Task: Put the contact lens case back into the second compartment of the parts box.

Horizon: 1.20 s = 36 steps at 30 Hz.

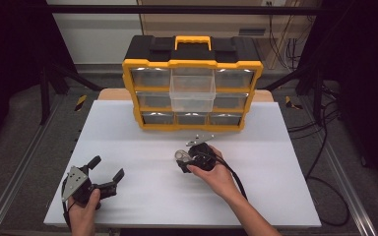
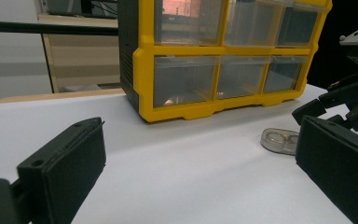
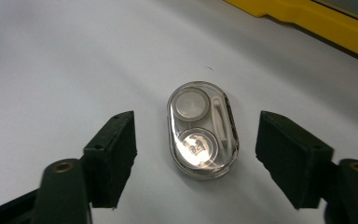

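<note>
A drawer cabinet (image 1: 192, 83) stands on the desk (image 1: 142, 147) at the middle of its far edge, one upper middle drawer (image 1: 192, 93) pulled out. A small case (image 3: 202, 129) lies flat near the desk's centre, between the right claw's (image 3: 196, 158) jaws. The left claw (image 1: 107, 168) sits near the front left corner.

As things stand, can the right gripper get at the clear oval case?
Probably yes: the right gripper is open, its jaws either side of the clear oval case, nothing between them on the white table.

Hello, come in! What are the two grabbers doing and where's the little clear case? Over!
Right gripper open, fingers either side of clear case, not touching. Left gripper open, empty. Middle drawer of yellow organizer pulled out. Nothing blocking.
</note>
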Each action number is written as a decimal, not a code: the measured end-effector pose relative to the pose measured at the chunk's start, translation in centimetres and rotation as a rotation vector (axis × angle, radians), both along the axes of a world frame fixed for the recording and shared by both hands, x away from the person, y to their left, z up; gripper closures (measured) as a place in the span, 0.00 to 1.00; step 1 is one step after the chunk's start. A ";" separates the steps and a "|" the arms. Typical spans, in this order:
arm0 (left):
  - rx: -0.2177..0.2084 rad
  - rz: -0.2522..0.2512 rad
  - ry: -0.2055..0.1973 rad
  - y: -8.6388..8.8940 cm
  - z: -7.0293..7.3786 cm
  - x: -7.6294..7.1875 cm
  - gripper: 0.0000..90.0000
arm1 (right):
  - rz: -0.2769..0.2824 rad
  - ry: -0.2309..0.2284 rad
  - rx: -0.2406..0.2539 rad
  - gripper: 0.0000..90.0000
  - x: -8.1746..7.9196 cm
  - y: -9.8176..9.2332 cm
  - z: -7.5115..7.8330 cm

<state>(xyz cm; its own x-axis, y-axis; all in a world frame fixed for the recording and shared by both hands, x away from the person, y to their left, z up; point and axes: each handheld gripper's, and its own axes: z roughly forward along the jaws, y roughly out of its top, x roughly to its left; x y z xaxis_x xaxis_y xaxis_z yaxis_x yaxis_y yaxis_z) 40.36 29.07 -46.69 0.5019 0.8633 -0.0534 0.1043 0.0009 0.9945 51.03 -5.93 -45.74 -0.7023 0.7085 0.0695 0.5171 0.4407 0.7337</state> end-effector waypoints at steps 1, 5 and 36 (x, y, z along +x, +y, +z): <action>0.004 -0.001 0.001 0.0 0.0 0.0 0.02 | 0.004 0.002 0.001 0.39 0.0 0.0 0.0; 0.007 -0.004 0.002 0.0 0.0 0.1 0.02 | 0.010 0.005 -0.001 0.45 0.3 0.2 -0.4; 0.035 -0.036 0.004 -0.8 -0.1 0.3 0.02 | 0.030 -0.048 -0.101 0.54 0.7 1.0 -1.6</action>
<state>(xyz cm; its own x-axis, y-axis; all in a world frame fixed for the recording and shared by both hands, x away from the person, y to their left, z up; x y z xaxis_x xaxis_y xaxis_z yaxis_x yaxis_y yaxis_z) 40.70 28.29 -46.81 0.5327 0.8459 -0.0254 0.1072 -0.0377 0.9935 51.69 -4.91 -47.33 -0.7243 0.6886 -0.0352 0.4681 0.5286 0.7081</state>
